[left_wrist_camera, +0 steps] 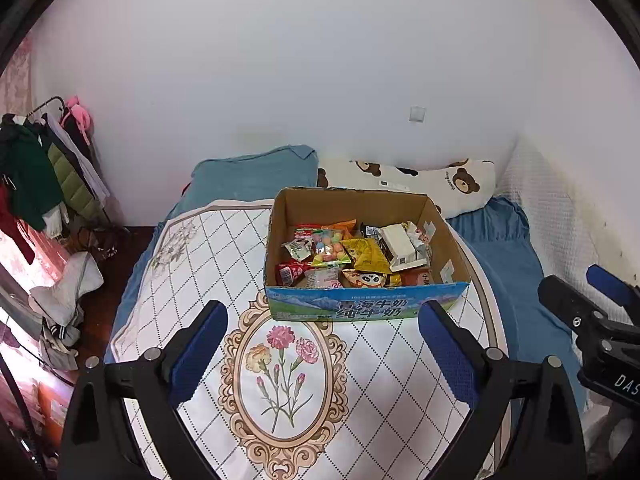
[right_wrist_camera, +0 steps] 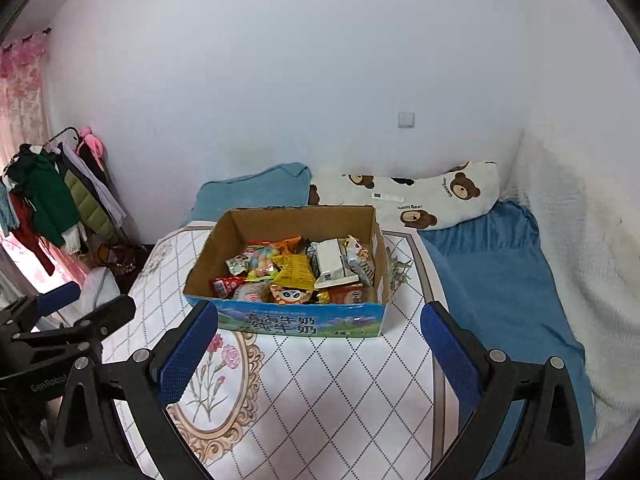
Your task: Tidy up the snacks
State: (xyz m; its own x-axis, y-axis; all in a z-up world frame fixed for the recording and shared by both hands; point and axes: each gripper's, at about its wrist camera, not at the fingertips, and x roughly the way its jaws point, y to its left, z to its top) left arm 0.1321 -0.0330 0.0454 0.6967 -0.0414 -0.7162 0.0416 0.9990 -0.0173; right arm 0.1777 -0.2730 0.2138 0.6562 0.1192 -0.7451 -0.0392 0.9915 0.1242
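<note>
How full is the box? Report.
Roughly half full: snack packets cover the floor of the box, with bare cardboard walls above them.

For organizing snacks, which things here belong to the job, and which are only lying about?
Belong to the job:
cardboard box
snack packets inside it
left gripper, open
right gripper, open

Only lying about:
bear pillow
blue towel
clothes rack
floral table cover

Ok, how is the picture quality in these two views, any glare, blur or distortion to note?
Left wrist view: strong fisheye bending with dark corners; pink window glare washes out the left edge; the cardboard snack box with a blue printed front is sharp. Right wrist view: same bending; the glare is milder; the open right tongs are crisp; the white wall is evenly lit, with no motion blur.
</note>
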